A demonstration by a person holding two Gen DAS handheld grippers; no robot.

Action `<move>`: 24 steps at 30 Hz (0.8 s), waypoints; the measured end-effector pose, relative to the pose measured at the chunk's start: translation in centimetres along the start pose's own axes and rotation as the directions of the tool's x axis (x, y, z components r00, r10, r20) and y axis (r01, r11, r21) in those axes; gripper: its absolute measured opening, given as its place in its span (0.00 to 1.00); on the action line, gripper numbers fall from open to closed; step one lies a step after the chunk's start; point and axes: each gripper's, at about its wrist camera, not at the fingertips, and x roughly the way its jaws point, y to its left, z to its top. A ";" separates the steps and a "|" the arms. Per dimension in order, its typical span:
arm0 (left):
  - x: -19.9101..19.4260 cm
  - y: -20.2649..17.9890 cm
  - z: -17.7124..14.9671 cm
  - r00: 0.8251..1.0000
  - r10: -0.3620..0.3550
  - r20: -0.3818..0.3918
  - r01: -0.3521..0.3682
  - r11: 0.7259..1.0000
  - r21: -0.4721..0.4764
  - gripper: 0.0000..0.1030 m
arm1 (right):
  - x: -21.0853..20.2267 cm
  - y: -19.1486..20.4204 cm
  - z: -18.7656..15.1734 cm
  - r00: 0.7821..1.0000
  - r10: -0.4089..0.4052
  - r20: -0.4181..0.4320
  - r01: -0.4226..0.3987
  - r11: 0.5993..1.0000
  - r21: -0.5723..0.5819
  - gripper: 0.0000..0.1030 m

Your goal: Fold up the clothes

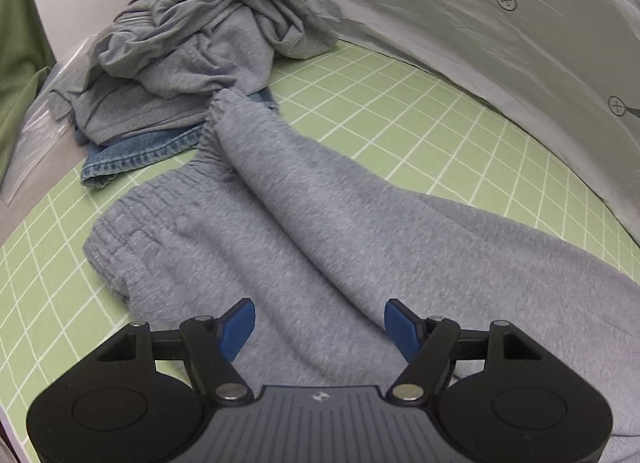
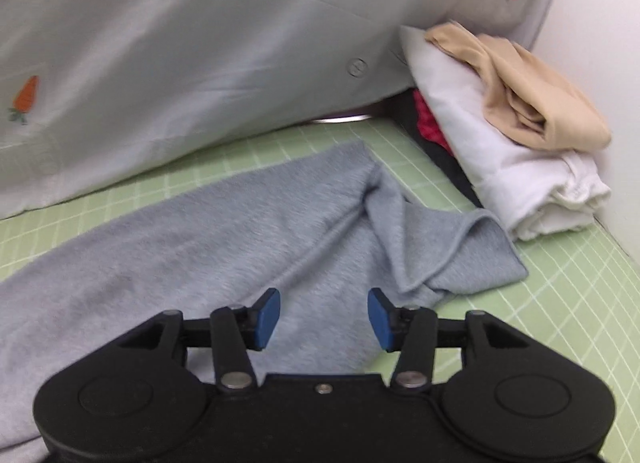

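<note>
So both sides are mid-fold on the grey sweatpants [image 1: 320, 231], spread flat on the green grid mat [image 1: 420, 111] on the bench. Left hand-held gripper [image 1: 320, 327] hovers w/ jaws apart near the waistband; right hand-held gripper [image 2: 324, 319] likewise spread, nothing held, near the rumpled cuffs [image 2: 452, 247]. Next imo: pinch both ends, then fold. Unfolded pile [image 1: 192, 55] far left, folded stack [image 2: 508, 151] far right.

— What covers the worktop?
— A green gridded mat [image 1: 400, 111].
— And on it?
— Grey sweatpants [image 1: 320, 231] spread flat, a rumpled grey heap [image 1: 192, 47] over blue denim [image 1: 132, 155] at one end, and a folded stack [image 2: 512, 151], white under beige, at the other.
</note>
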 end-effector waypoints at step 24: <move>3.1 -2.6 -0.7 0.994 -0.062 -0.090 0.063 0.998 0.008 0.72 | 3.4 5.2 -1.6 0.968 0.234 -0.094 -0.231 0.972 0.041 1.00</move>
